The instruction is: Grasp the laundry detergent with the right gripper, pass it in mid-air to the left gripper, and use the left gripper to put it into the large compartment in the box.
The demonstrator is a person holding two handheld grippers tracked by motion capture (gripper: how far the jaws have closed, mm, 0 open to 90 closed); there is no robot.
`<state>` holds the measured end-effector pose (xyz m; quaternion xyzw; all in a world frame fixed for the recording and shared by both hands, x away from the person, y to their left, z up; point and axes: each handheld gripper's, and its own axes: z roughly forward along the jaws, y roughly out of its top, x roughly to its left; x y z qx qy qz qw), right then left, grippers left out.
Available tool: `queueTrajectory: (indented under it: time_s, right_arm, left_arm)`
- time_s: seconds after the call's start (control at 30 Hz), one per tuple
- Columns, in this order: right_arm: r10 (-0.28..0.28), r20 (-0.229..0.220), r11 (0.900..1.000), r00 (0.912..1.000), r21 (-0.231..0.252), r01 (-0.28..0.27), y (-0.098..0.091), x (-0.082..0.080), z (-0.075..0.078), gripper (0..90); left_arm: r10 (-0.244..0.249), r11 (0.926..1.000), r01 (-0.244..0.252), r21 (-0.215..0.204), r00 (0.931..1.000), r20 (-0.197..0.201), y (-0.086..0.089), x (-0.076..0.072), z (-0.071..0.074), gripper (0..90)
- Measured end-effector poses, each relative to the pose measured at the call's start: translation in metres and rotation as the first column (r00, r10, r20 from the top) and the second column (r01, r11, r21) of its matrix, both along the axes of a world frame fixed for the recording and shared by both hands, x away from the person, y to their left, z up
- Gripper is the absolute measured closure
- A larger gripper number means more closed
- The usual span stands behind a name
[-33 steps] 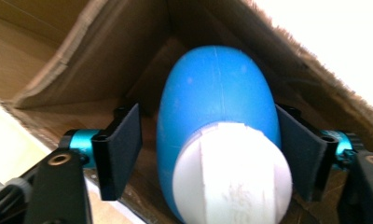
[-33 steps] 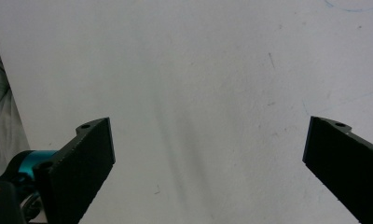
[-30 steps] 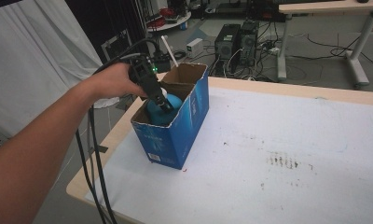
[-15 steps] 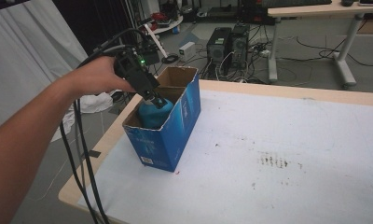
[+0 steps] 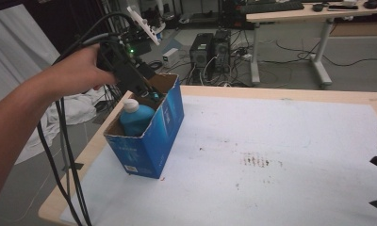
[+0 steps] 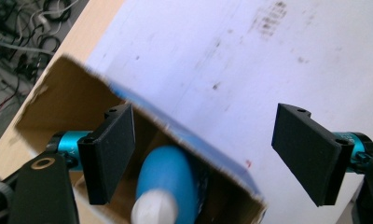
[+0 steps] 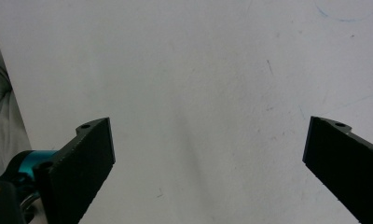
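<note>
The left gripper (image 5: 146,92) is hovering with jaws parted and empty over the blue bottle (image 5: 135,117) standing in the blue box (image 5: 153,141) at the table's (image 5: 281,141) left edge, a rigid, smooth, probably slippery thing best pinched just below its white cap (image 6: 153,211).

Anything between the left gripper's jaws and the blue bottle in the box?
Nothing. In the left gripper view the left gripper hangs open above the blue bottle, which stands inside the box.
</note>
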<state>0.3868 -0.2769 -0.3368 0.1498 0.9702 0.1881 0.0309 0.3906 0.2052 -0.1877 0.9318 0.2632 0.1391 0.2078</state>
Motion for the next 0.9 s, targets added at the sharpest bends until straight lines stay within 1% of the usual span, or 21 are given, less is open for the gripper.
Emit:
queueTrajectory:
  time_s: [0.03, 0.13, 0.17, 0.2, 0.23, 0.27, 0.3, 0.33, 0.37, 0.4, 0.47, 0.5, 0.53, 0.63, 0.67, 0.7, 0.77, 0.8, 0.83, 0.87, 0.9]
  right_arm:
    - [-0.002, 0.003, 1.0, 1.0, 0.0, 0.002, 0.0, 0.0, 0.0, 1.0]
    - [-0.005, 0.006, 1.0, 1.0, 0.008, 0.005, 0.0, -0.001, 0.002, 1.1]
    - [-0.001, 0.008, 1.0, 1.0, 0.009, 0.001, 0.0, 0.0, 0.002, 1.1]
    - [-0.004, 0.009, 0.9999, 1.0, 0.01, 0.004, 0.001, -0.001, 0.002, 1.1]
    - [-0.003, 0.008, 0.9999, 1.0, 0.01, 0.003, 0.001, -0.001, 0.002, 1.1]
    - [-0.003, 0.008, 0.9999, 1.0, 0.01, 0.003, 0.001, -0.001, 0.002, 1.1]
    - [-0.002, 0.011, 0.9999, 0.9999, 0.012, 0.002, 0.002, -0.001, 0.002, 1.1]
    - [0.0, 0.011, 0.9999, 0.9999, 0.015, 0.0, 0.002, -0.001, 0.003, 1.1]
    - [-0.002, 0.012, 0.9998, 0.9999, 0.018, 0.001, 0.002, -0.001, 0.003, 1.1]
    - [-0.005, 0.013, 0.9998, 0.9999, 0.02, 0.004, 0.002, -0.001, 0.003, 1.1]
    - [-0.002, 0.016, 0.9996, 0.9999, 0.029, 0.001, 0.002, -0.001, 0.004, 1.1]
    - [-0.006, 0.015, 0.9995, 0.9999, 0.033, 0.005, 0.003, -0.001, 0.004, 1.1]
    - [-0.003, 0.017, 0.9994, 0.9998, 0.033, 0.002, 0.003, -0.001, 0.004, 1.0]
    - [-0.001, 0.021, 0.9991, 0.9998, 0.042, 0.0, 0.004, 0.0, 0.004, 1.1]
    - [0.001, 0.021, 0.999, 0.9998, 0.044, -0.002, 0.005, 0.0, 0.004, 1.1]
    - [0.0, 0.019, 0.999, 0.9998, 0.045, -0.001, 0.005, 0.0, 0.004, 1.1]
    - [0.007, 0.017, 0.9989, 0.9998, 0.045, -0.008, 0.006, 0.0, 0.003, 1.1]
    - [0.009, 0.018, 0.9989, 0.9998, 0.046, -0.01, 0.007, 0.0, 0.003, 1.1]
    - [0.014, 0.017, 0.9988, 0.9998, 0.047, -0.014, 0.007, 0.001, 0.003, 1.1]
    - [0.014, 0.017, 0.9987, 0.9997, 0.048, -0.015, 0.008, 0.001, 0.002, 1.1]
    - [0.015, 0.016, 0.9987, 0.9998, 0.049, -0.016, 0.008, 0.001, 0.002, 1.1]
  left_arm:
    - [-0.015, 0.9998, 0.015, -0.01, 0.9999, -0.003, -0.005, 0.0, 0.0, 21.4]
    - [-0.062, 0.9978, 0.062, -0.021, 0.998, -0.009, -0.02, 0.002, -0.003, 21.4]
    - [-0.075, 0.997, 0.074, -0.019, 0.9971, -0.015, -0.026, 0.003, -0.004, 20.2]
    - [-0.08, 0.9966, 0.08, -0.021, 0.9966, -0.02, -0.032, 0.004, -0.006, 14.8]
    - [-0.103, 0.9945, 0.103, -0.02, 0.9944, -0.025, -0.037, 0.004, -0.008, 12.3]
    - [-0.103, 0.9945, 0.103, -0.02, 0.9944, -0.025, -0.037, 0.004, -0.008, 11.7]
    - [-0.12, 0.9927, 0.12, -0.014, 0.9924, -0.025, -0.045, 0.005, -0.012, 11.7]
    - [-0.125, 0.9922, 0.125, -0.002, 0.9921, -0.014, -0.05, 0.005, -0.014, 1.8]
    - [-0.132, 0.9912, 0.132, 0.006, 0.9912, -0.008, -0.054, 0.005, -0.016, 1.6]
    - [-0.145, 0.9893, 0.146, 0.012, 0.9893, -0.009, -0.057, 0.006, -0.017, 1.6]
    - [-0.182, 0.9828, 0.182, 0.031, 0.9832, -0.019, -0.066, 0.005, -0.023, 1.6]
    - [-0.201, 0.9784, 0.202, 0.042, 0.9791, -0.03, -0.069, 0.005, -0.024, 1.6]
    - [-0.228, 0.9717, 0.231, 0.051, 0.9722, -0.051, -0.074, 0.005, -0.027, 1.6]
    - [-0.247, 0.9655, 0.25, 0.071, 0.9674, -0.057, -0.087, 0.003, -0.033, 1.6]
    - [-0.249, 0.9645, 0.253, 0.075, 0.9668, -0.058, -0.091, 0.003, -0.034, 1.6]
    - [-0.244, 0.9652, 0.248, 0.084, 0.9683, -0.056, -0.095, 0.003, -0.036, 1.6]
    - [-0.22, 0.9693, 0.227, 0.095, 0.9727, -0.073, -0.105, 0.004, -0.04, 1.6]
    - [-0.218, 0.9699, 0.226, 0.09, 0.9719, -0.088, -0.109, 0.004, -0.043, 1.6]
    - [-0.225, 0.9683, 0.234, 0.087, 0.9691, -0.101, -0.114, 0.004, -0.046, 1.6]
    - [-0.232, 0.9665, 0.241, 0.087, 0.9668, -0.107, -0.119, 0.004, -0.05, 1.6]
    - [-0.233, 0.9664, 0.242, 0.087, 0.967, -0.103, -0.123, 0.004, -0.052, 1.6]
